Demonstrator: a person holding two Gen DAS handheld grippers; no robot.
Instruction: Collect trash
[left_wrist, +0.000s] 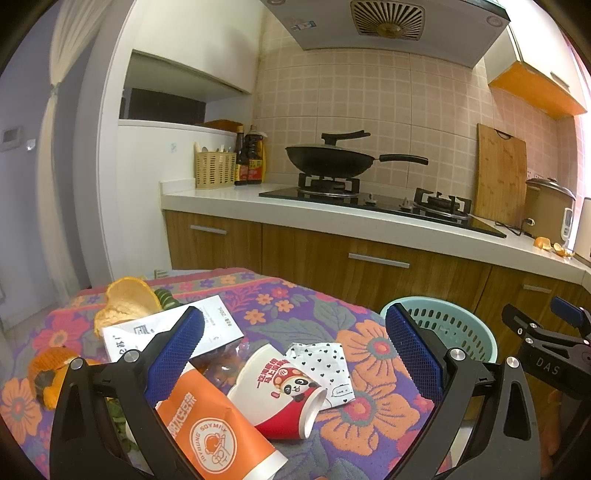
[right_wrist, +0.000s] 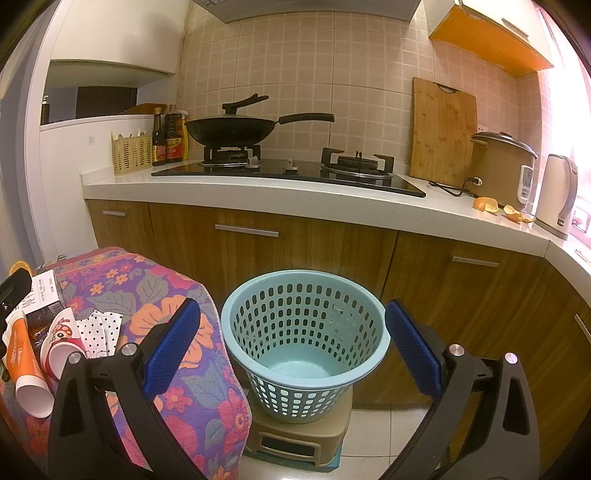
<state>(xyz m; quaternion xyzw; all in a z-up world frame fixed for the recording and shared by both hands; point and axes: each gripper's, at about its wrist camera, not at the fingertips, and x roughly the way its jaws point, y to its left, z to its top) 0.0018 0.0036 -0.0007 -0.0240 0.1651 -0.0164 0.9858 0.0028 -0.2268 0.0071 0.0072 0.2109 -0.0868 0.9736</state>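
Note:
Trash lies on a floral-cloth table (left_wrist: 295, 317): a red-and-white paper cup (left_wrist: 284, 391) on its side, an orange soymilk cup (left_wrist: 218, 432), a heart-print wrapper (left_wrist: 325, 365), a white receipt (left_wrist: 170, 328), orange peel (left_wrist: 125, 299) and a small orange-peel piece (left_wrist: 51, 369). My left gripper (left_wrist: 295, 354) is open above the cups, empty. My right gripper (right_wrist: 291, 343) is open and empty, over the light-blue basket (right_wrist: 306, 369), which stands empty on a stool (right_wrist: 299, 439) right of the table. The cups show at left in the right wrist view (right_wrist: 55, 350).
A kitchen counter (right_wrist: 332, 206) runs behind with a gas hob, a black wok (right_wrist: 236, 129), a yellow utensil basket (right_wrist: 131, 153), sauce bottles, a cutting board (right_wrist: 443, 133), a rice cooker (right_wrist: 502, 166), a kettle and more orange peel (right_wrist: 502, 208). Wooden cabinets stand below.

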